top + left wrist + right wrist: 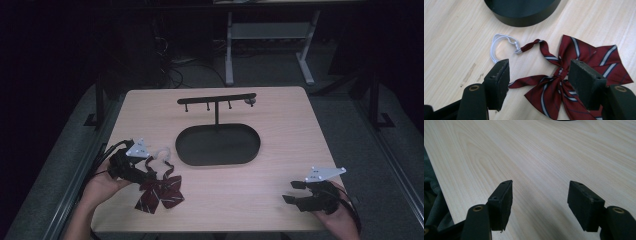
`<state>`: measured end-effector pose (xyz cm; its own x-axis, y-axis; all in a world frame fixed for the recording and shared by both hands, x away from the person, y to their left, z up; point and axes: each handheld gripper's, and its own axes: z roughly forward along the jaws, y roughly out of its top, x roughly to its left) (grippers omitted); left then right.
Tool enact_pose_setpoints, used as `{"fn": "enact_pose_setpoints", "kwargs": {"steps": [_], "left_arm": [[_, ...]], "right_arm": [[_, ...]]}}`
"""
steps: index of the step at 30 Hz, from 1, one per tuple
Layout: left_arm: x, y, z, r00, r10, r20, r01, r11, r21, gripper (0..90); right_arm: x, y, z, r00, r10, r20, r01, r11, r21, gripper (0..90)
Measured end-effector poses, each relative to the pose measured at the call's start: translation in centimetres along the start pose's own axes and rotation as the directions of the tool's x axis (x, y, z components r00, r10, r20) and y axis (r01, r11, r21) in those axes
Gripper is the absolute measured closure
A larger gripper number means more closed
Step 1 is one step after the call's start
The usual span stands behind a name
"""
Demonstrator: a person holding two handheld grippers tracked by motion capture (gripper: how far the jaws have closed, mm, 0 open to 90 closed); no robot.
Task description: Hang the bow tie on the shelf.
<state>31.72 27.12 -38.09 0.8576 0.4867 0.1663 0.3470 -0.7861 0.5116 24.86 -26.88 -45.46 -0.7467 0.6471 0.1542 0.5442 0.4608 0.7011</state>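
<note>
1. On the left, our left claw (150,176) hangs over the bow tie (161,192), which lies flat on the surface (280,150) near its front left corner. In the left gripper view the jaws stand spread, one on each side of the knot (560,72), with neither pad pressing on the cloth — so nothing is picked up yet.

2. Just beyond the left jaw lies the tie's white elastic loop (499,46), joined to the thin red strap (541,48) that runs back to the knot. The loop rests limp on the wood, hooked to nothing.

3. Ahead of that claw, towards the middle, sits the black stand — an oval tray (218,145) with a post and a crossbar (216,98) of small pegs. We judge that the tie belongs on one of those pegs; the pegs we can see carry no tie.

4. On the right, our right claw (292,191) rests near the front right corner, well apart from the tie. Its jaws are spread too, with bare wood between them.

5. So we judge the job to be at its start: the grasp on the tie is about to be made, while the lift, the carry to the stand and the hanging of the loop all remain.
</note>
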Motion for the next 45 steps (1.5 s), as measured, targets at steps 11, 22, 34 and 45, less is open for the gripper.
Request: {"fn": "enact_pose_setpoints", "kwargs": {"steps": [11,22,34,45], "left_arm": [[2.2,0.4,1.4,0.9995,-0.018,0.028,0.017,0.9989,0.044,38.2],[4.0,0.4,2.5,0.9983,-0.048,0.034,0.045,0.9968,0.065,42.1],[5.9,0.1,3.9,0.9934,-0.101,0.055,0.095,0.9903,0.102,52.5],[6.8,-0.1,5.5,0.9875,-0.144,0.065,0.133,0.9803,0.146,57.7]], "right_arm": [[0.0,0.1,0.1,1.0,0.009,-0.003,-0.009,1.0,0.008,36.4],[0.0,0.0,0.1,1.0,0.005,-0.003,-0.005,1.0,0.007,36.4],[0.0,0.0,0.0,1.0,0.0,-0.003,0.0,1.0,0.004,36.4],[0.0,0.0,0.0,1.0,-0.001,-0.003,0.001,1.0,0.003,36.4]]}}
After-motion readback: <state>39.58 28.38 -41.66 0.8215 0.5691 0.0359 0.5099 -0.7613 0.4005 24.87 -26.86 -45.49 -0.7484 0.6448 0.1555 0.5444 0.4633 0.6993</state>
